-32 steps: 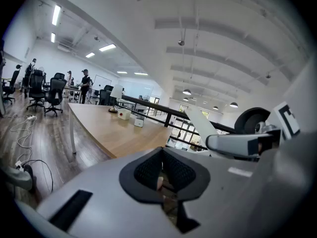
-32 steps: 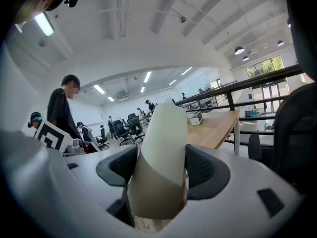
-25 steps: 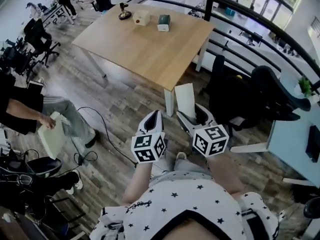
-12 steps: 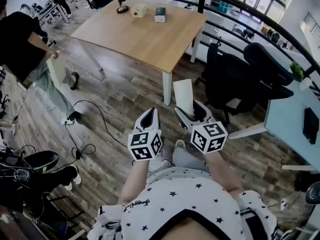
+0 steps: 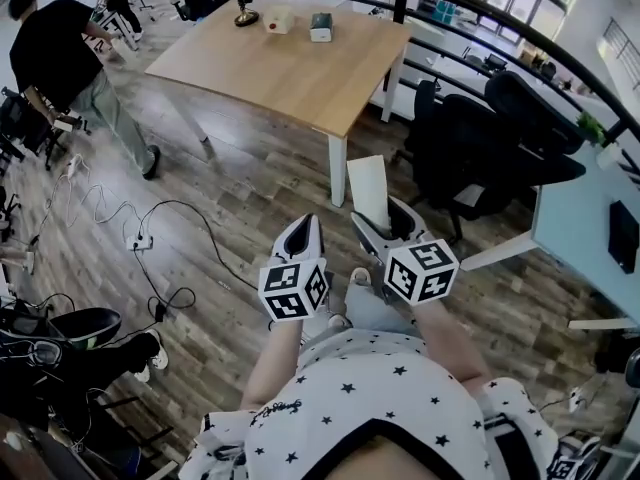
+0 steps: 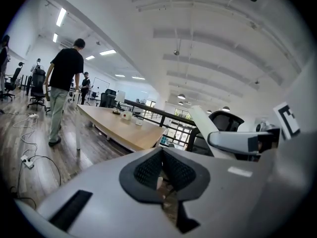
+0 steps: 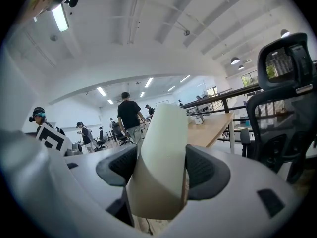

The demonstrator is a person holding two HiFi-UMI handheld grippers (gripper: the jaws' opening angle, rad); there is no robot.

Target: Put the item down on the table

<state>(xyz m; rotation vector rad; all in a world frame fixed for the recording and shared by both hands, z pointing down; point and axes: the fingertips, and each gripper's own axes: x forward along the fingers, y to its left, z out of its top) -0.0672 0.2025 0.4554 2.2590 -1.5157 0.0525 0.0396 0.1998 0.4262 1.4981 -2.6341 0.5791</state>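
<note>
A: How far along is the person getting with this?

B: Barely started, by my judgement. The right gripper [image 5: 384, 224] is clamping a pale, cream-coloured item [image 7: 161, 152]. It is a tall, flat-sided thing whose kind I cannot make out. The two dark pads are pressing on either side of it, with the jaws standing wide around it.

A: So the item is hanging in the air, not resting on anything?

B: Yes. It is sticking up out of the jaws in front of the person's chest, over the wooden floor [image 5: 230, 218]. The table [image 5: 300, 78] is lying well apart from it, ahead and to the person's left.

A: And the left gripper [image 5: 304, 232]?

B: It is carrying nothing. In the left gripper view its jaws are meeting at the tips with nothing between them, and it is hanging just beside the right one.

A: What is sitting on the table?

B: Three small things along its far edge: a dark stand [image 5: 245, 14], a cream box [image 5: 279, 20] and a white box [image 5: 321, 28]. The near part is showing bare wood, so room seems plentiful.

A: What is remaining, then?

B: Nearly all of it, I am judging: closing the gap to the table, lowering the item onto the top, and letting the jaws go. A person in a black shirt [image 5: 62, 53] is standing off the table's left side, and office chairs [image 5: 480, 138] are crowding its right.
</note>
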